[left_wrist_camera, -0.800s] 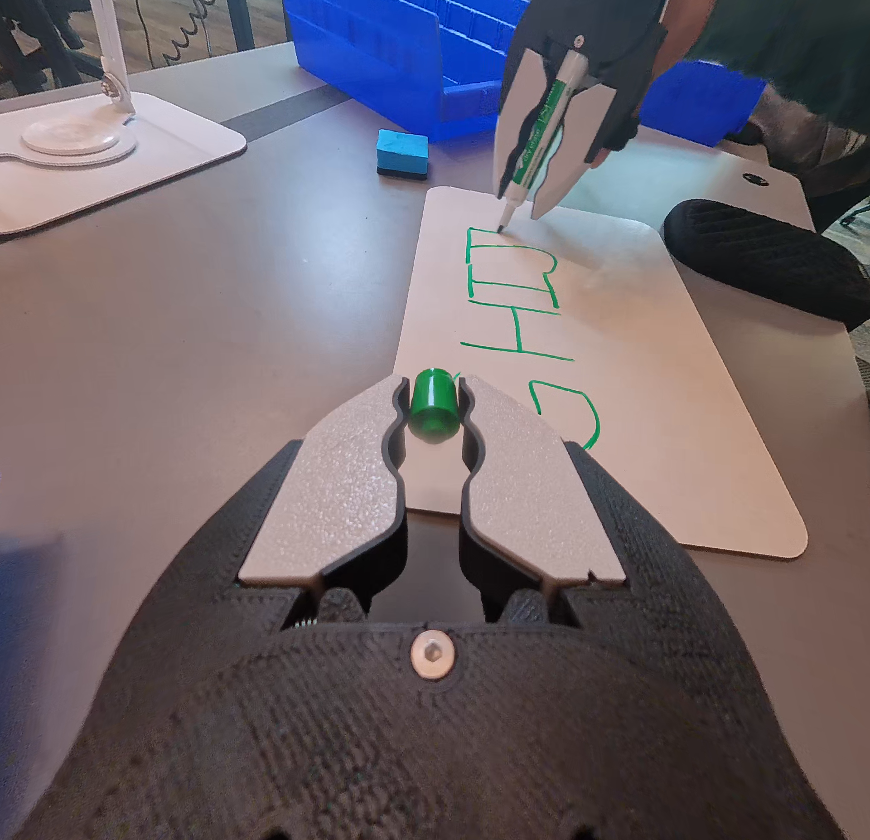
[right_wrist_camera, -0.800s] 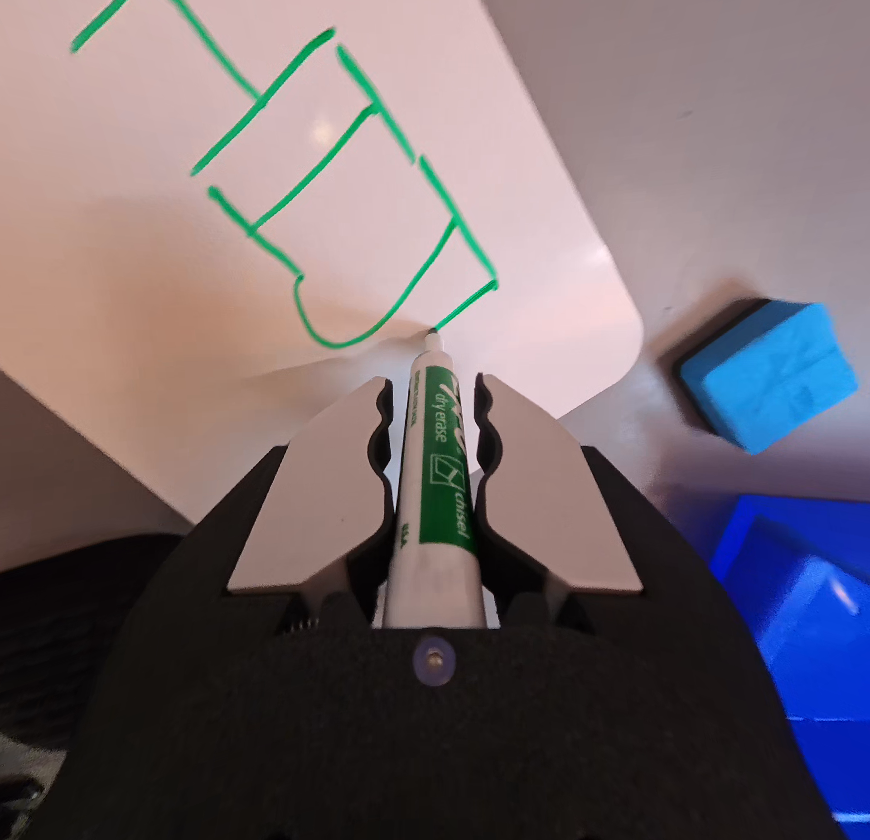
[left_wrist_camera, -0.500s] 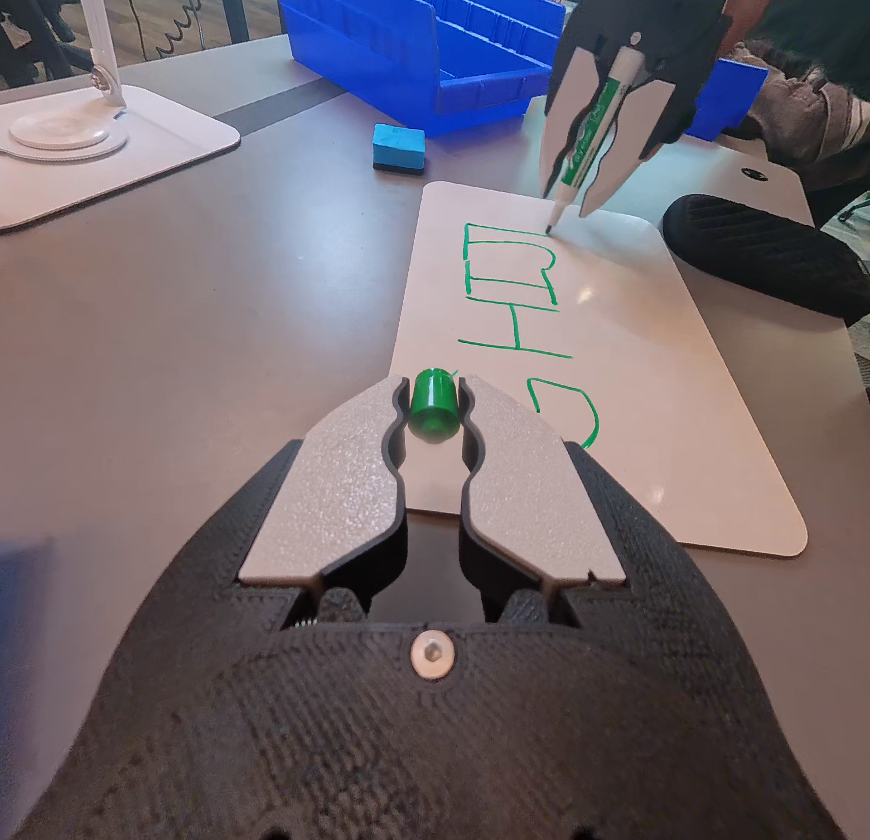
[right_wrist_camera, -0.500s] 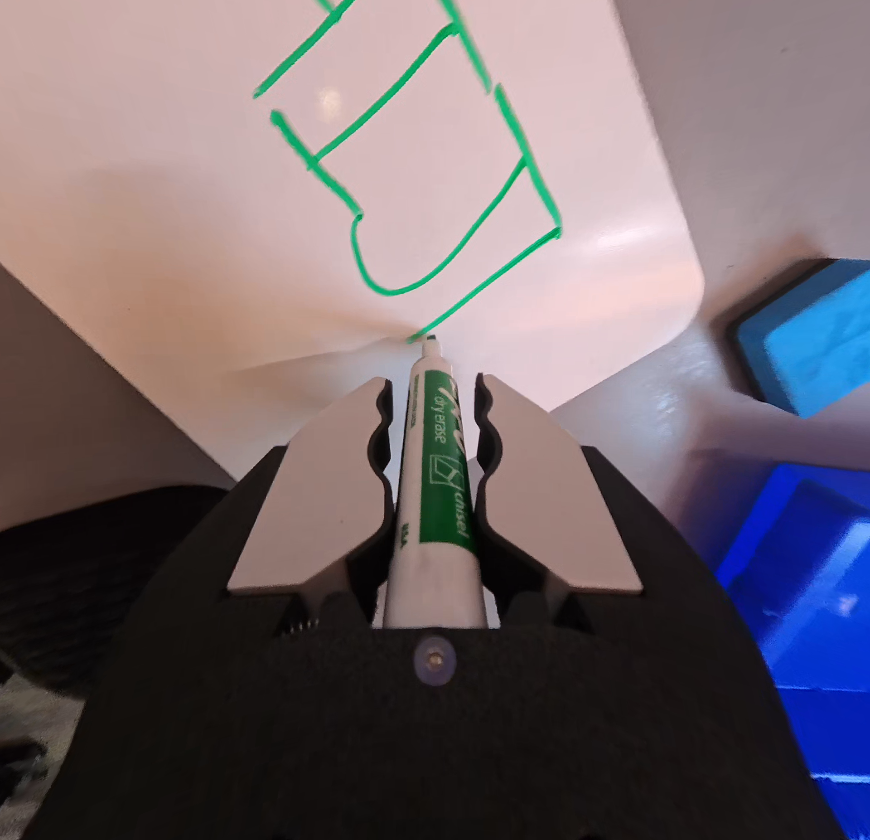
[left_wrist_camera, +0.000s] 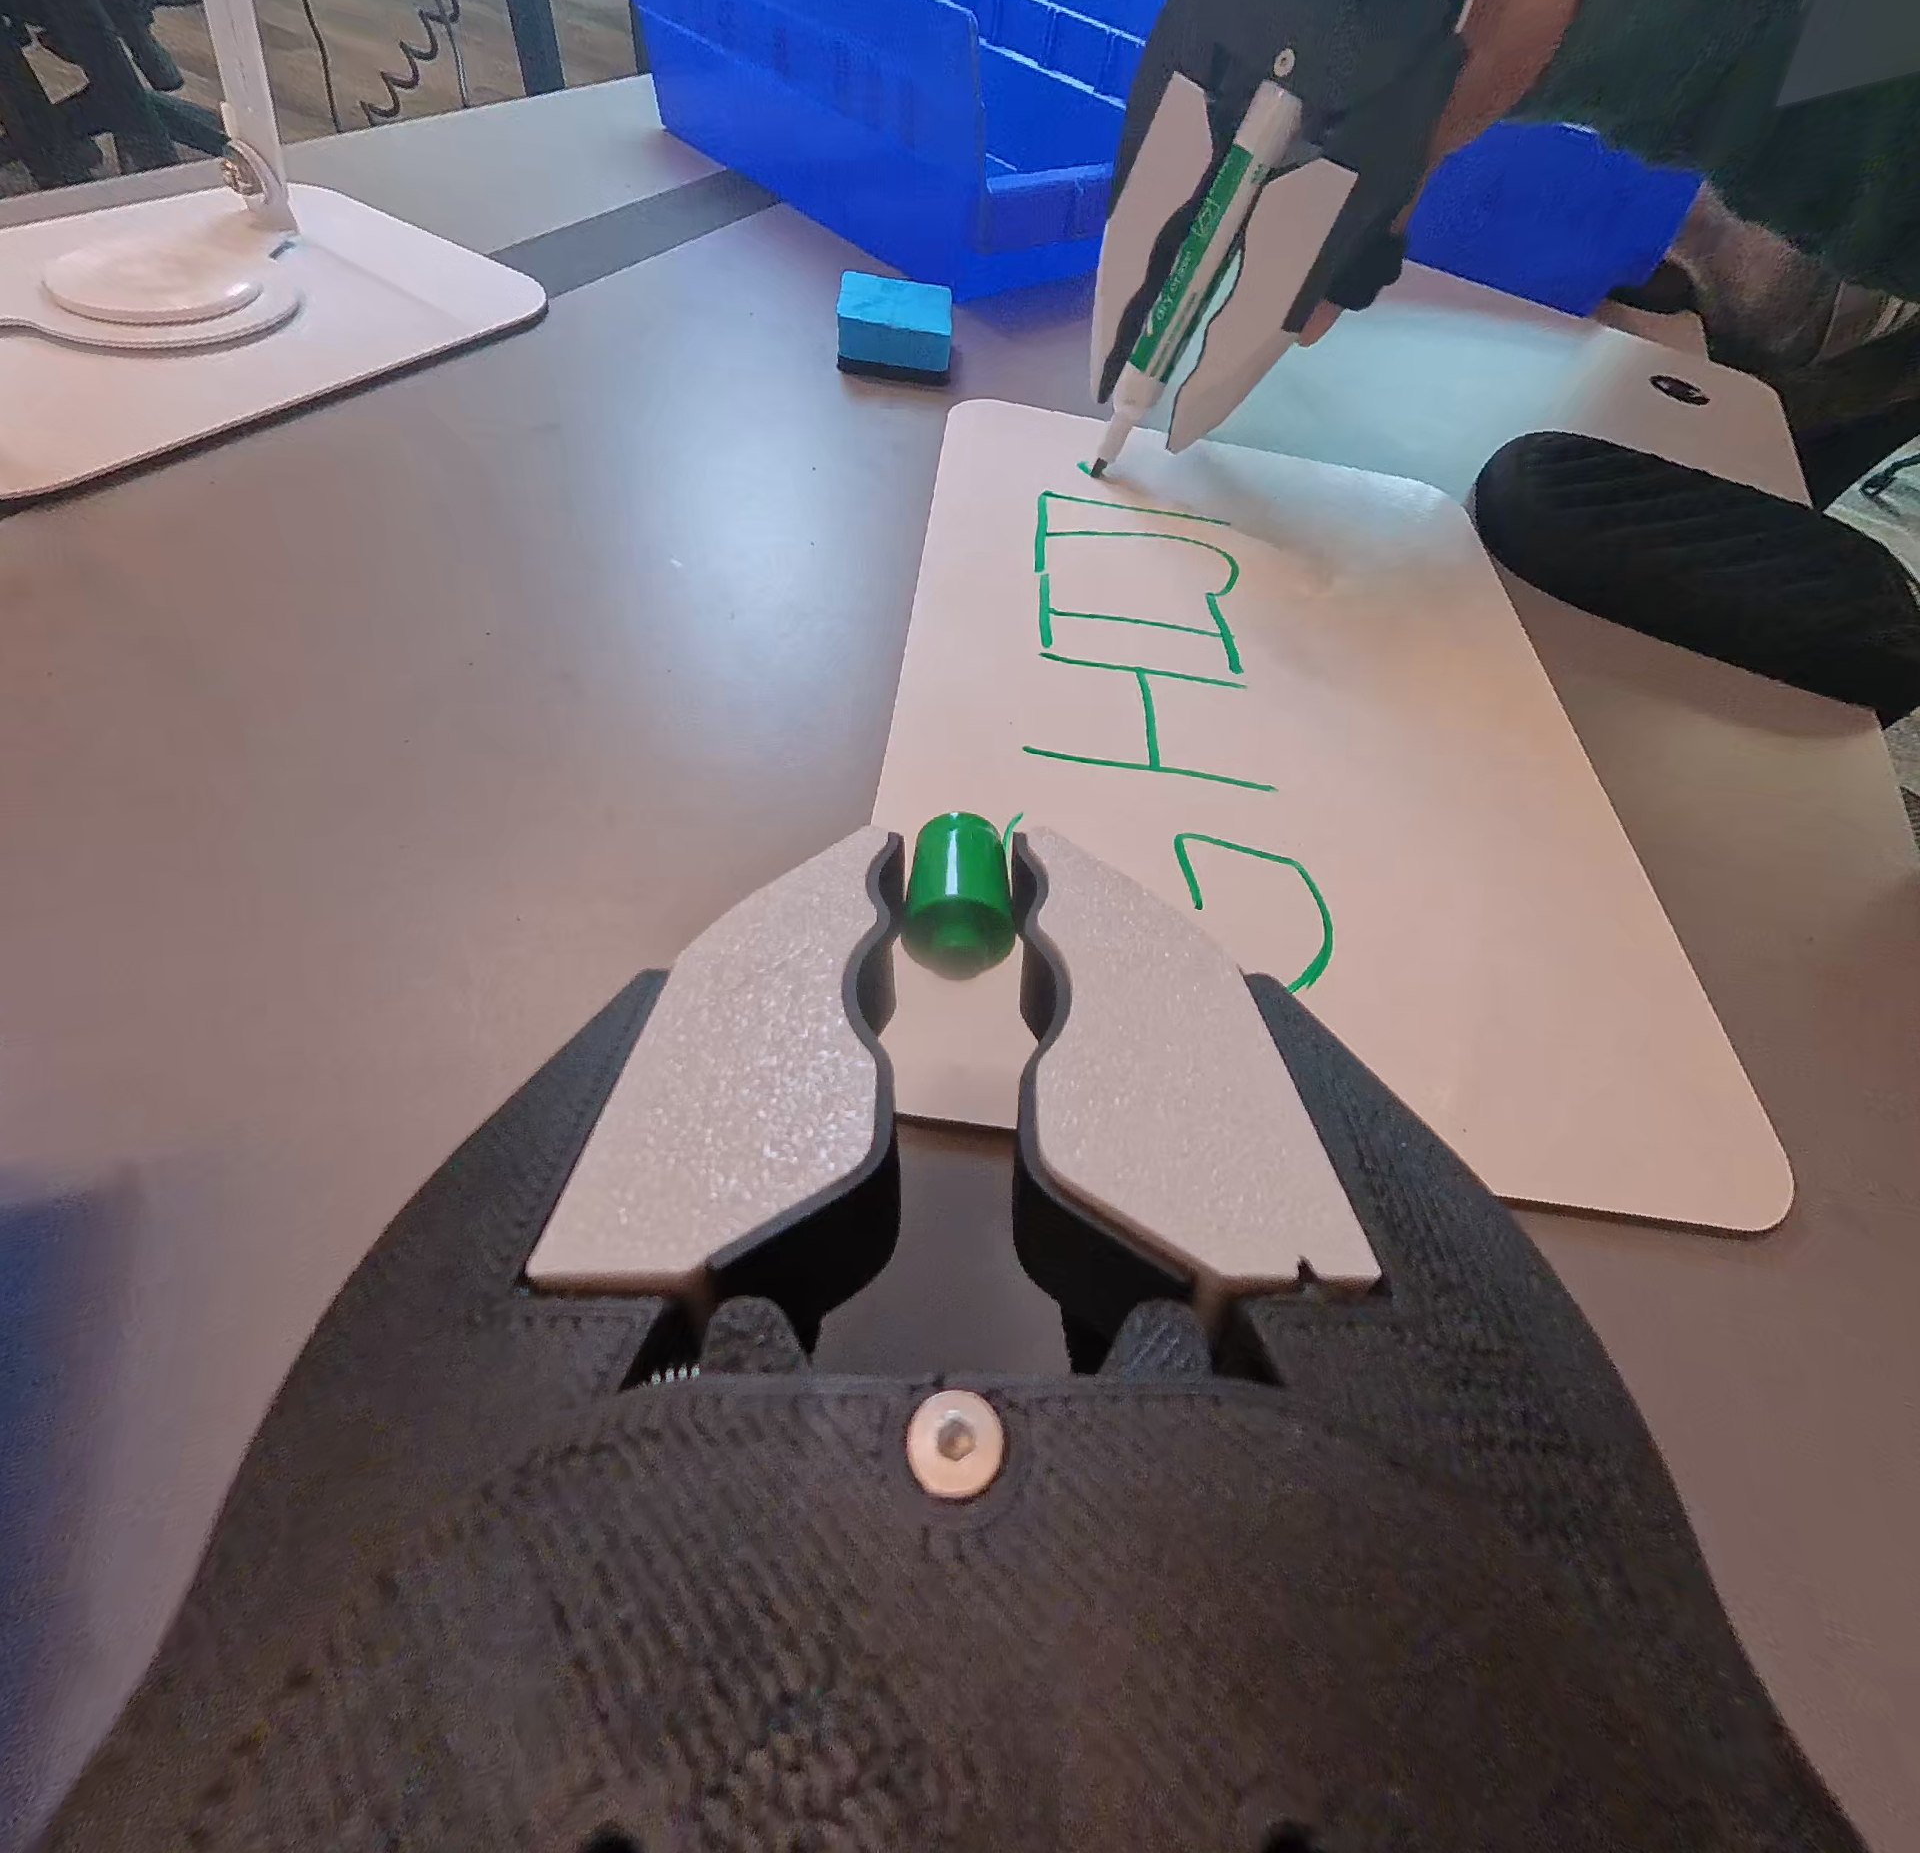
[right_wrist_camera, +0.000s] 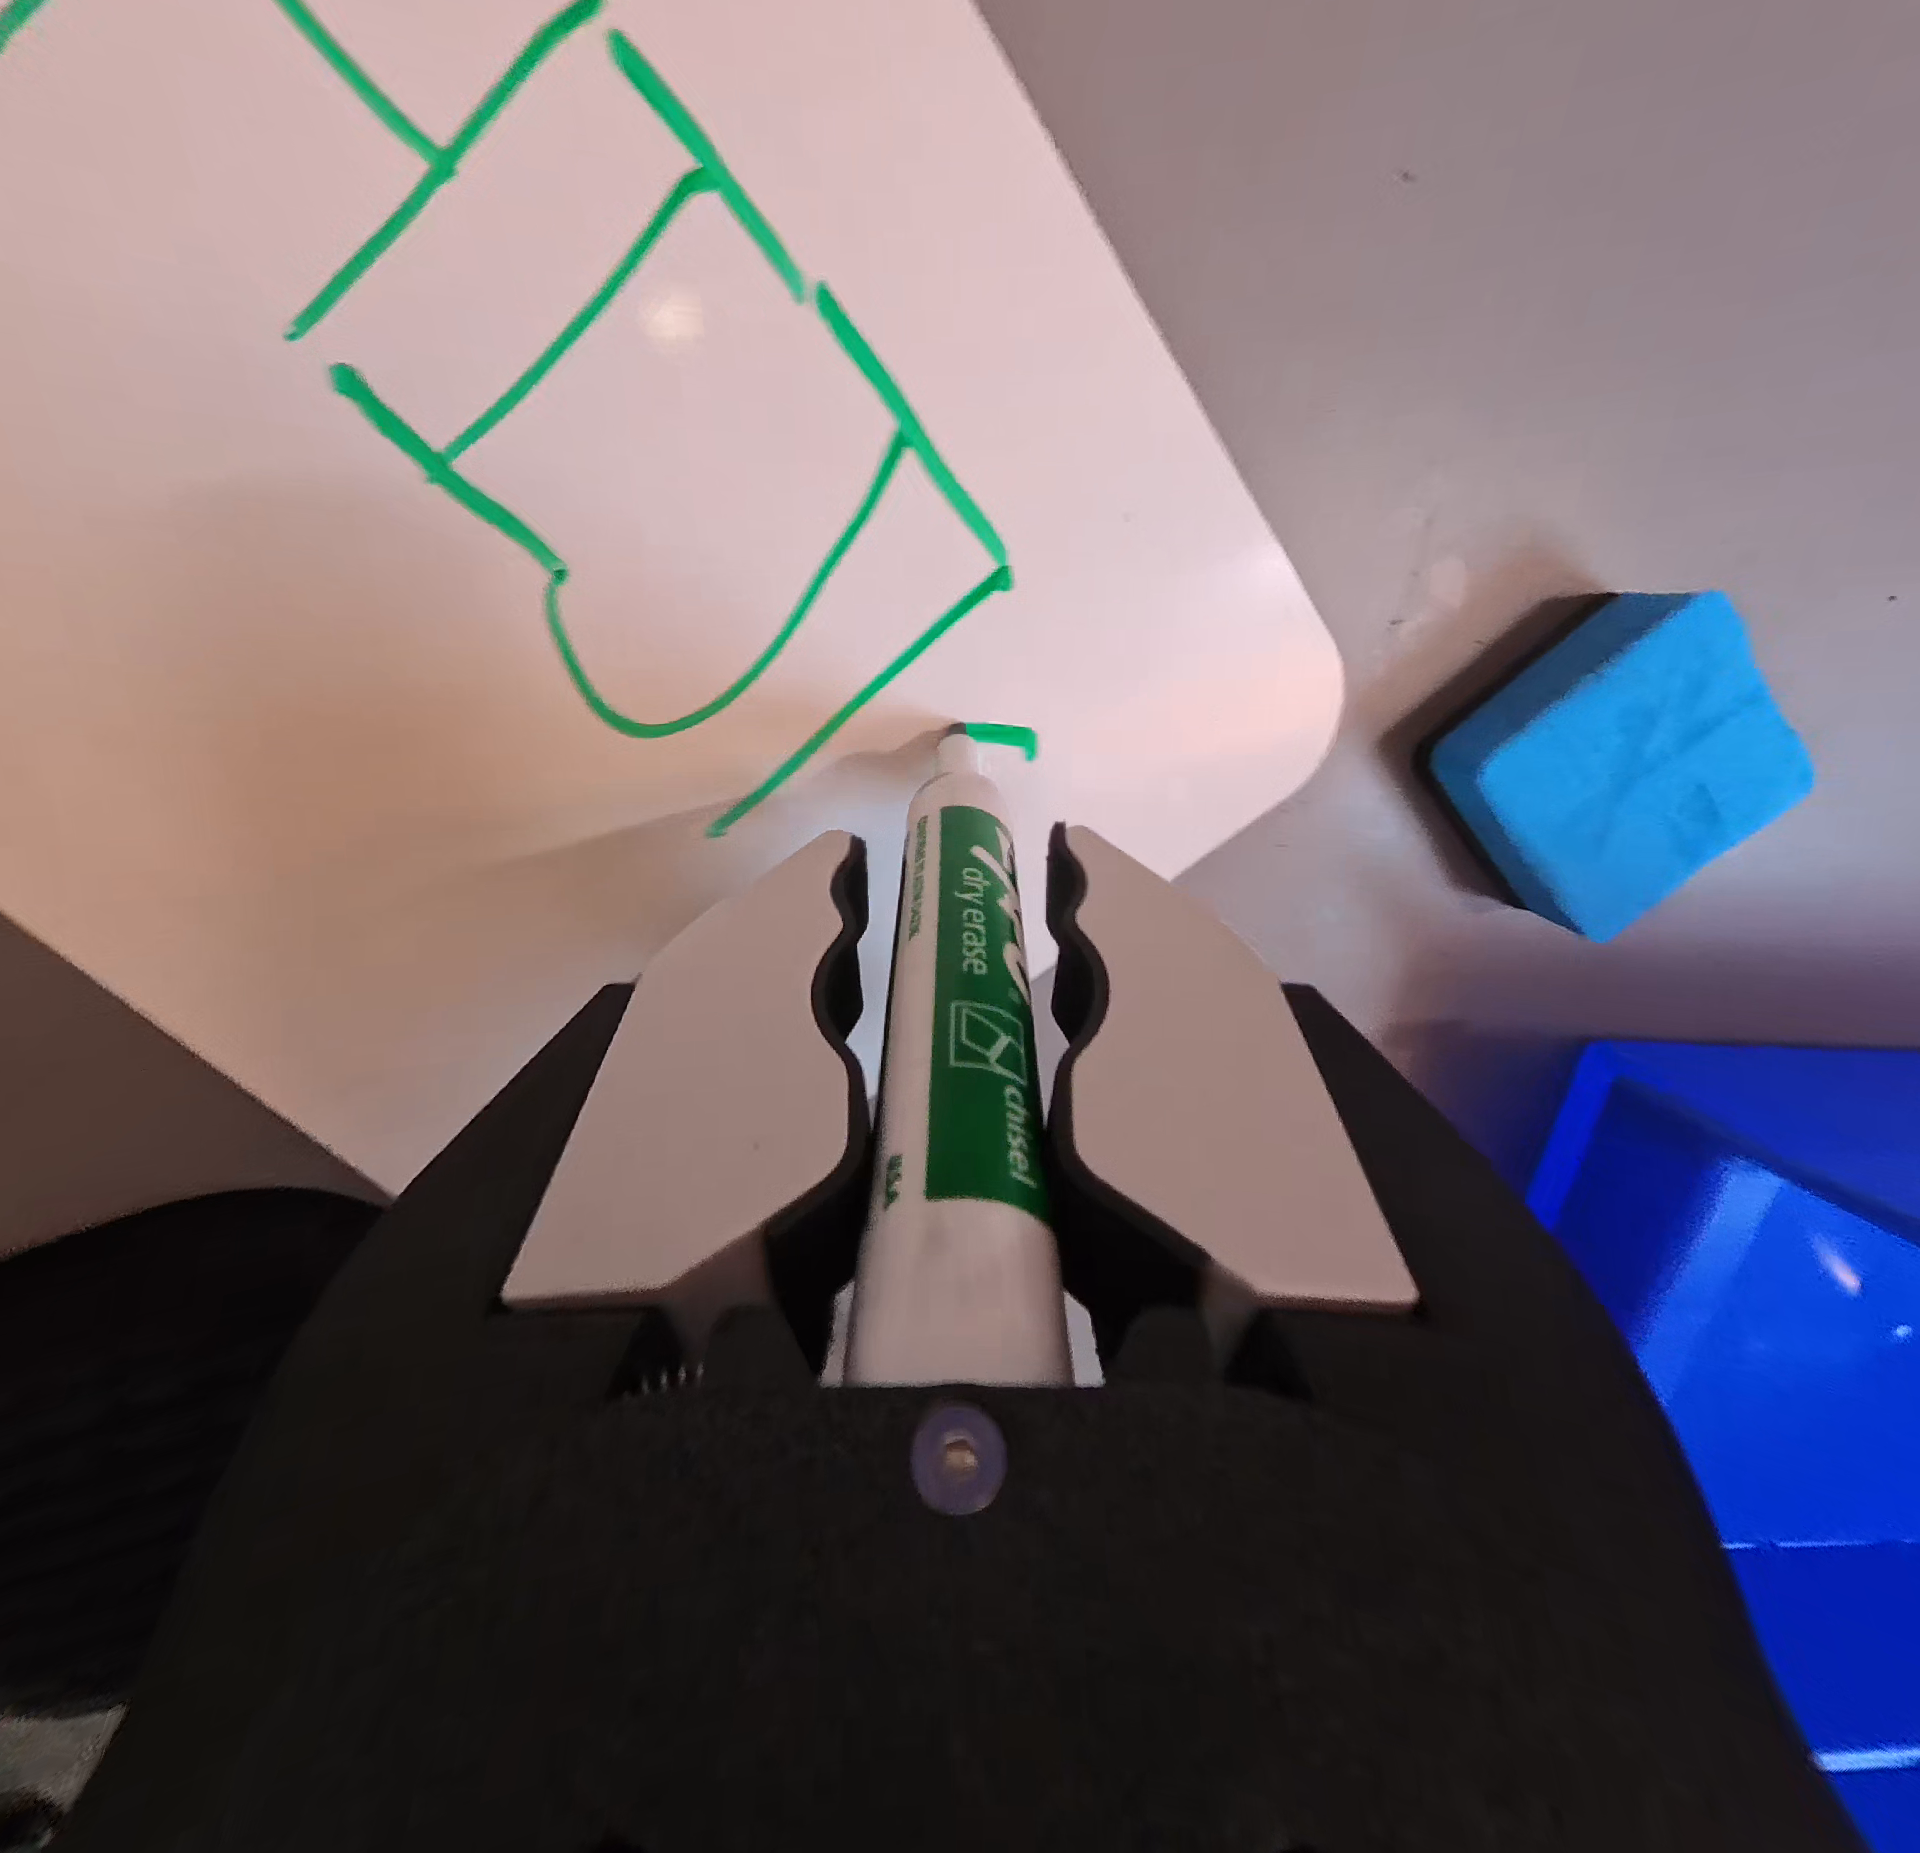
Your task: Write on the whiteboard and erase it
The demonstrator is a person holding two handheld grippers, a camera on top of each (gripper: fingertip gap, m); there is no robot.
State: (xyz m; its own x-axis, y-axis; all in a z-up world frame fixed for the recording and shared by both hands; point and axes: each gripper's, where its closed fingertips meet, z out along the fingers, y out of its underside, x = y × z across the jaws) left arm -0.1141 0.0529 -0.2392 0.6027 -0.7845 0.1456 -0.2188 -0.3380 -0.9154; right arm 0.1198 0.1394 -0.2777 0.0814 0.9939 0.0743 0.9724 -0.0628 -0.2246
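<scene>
Right gripper (right_wrist_camera: 956, 858) clenched on marker (right_wrist_camera: 961, 1024), tip touching whiteboard (left_wrist_camera: 1455, 868)'s far end; left gripper (left_wrist_camera: 958, 868) grasping green cap (left_wrist_camera: 956, 910); eraser (left_wrist_camera: 894, 326) beyond whiteboard.

- The left gripper (left_wrist_camera: 958, 904), at lower centre of the frame, has its jaws clamped on a green marker cap (left_wrist_camera: 957, 908).
- The whiteboard (left_wrist_camera: 1455, 868) lies flat on the grey surface (left_wrist_camera: 416, 764), right of centre, bearing green writing.
- At upper right, the right gripper (left_wrist_camera: 1143, 421) grips a green dry-erase marker (left_wrist_camera: 1195, 245), tip touching the whiteboard's far end.
- A blue eraser (left_wrist_camera: 895, 326) sits just beyond the whiteboard, before a blue bin (left_wrist_camera: 831, 110).
</scene>
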